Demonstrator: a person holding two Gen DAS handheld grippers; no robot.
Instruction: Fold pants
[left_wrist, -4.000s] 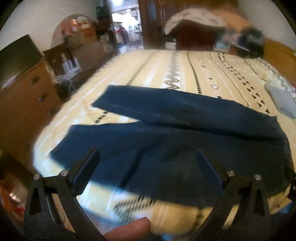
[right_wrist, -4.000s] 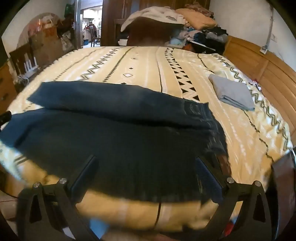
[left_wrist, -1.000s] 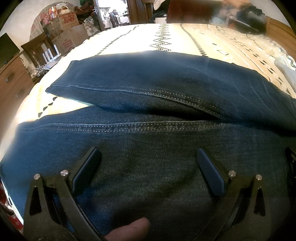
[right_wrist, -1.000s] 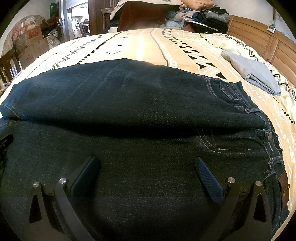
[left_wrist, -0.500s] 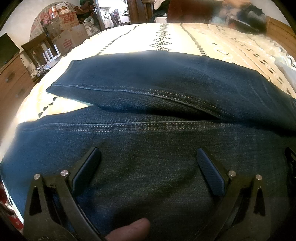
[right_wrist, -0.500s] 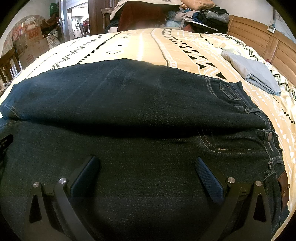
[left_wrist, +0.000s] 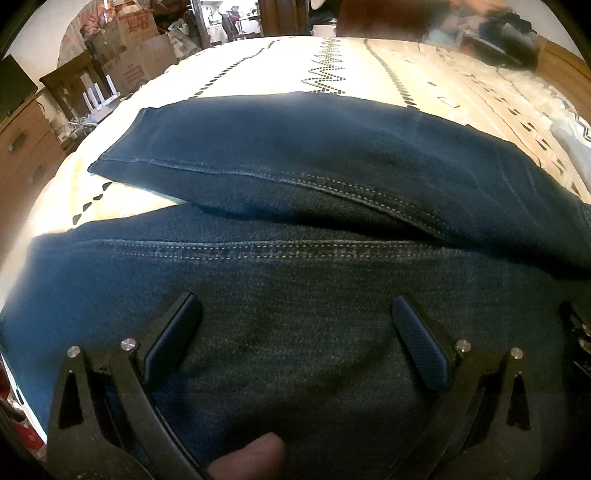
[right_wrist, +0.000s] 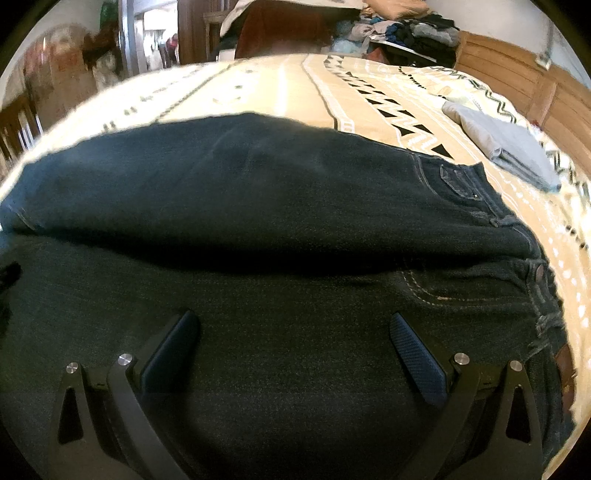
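Note:
Dark blue jeans (left_wrist: 295, 177) lie flat on the patterned bedspread (left_wrist: 332, 62), the two legs spread in a narrow V with cuffs to the left. My left gripper (left_wrist: 295, 314) is open, low over the near leg's lower part. My right gripper (right_wrist: 295, 332) is open, low over the near leg's thigh (right_wrist: 295, 295), with the waistband and button (right_wrist: 539, 273) at the right. Neither gripper holds any cloth.
A folded grey garment (right_wrist: 506, 144) lies on the bed at the far right. A wooden headboard (right_wrist: 517, 74) runs along the right side. A dresser (left_wrist: 22, 155) and cardboard boxes (left_wrist: 136, 70) stand left of the bed. Piled clothes (right_wrist: 406, 29) sit beyond it.
Four seconds ago both grippers were back from the bed edge; they have come in low over the jeans. In the last second the left is still and the right has shifted slightly.

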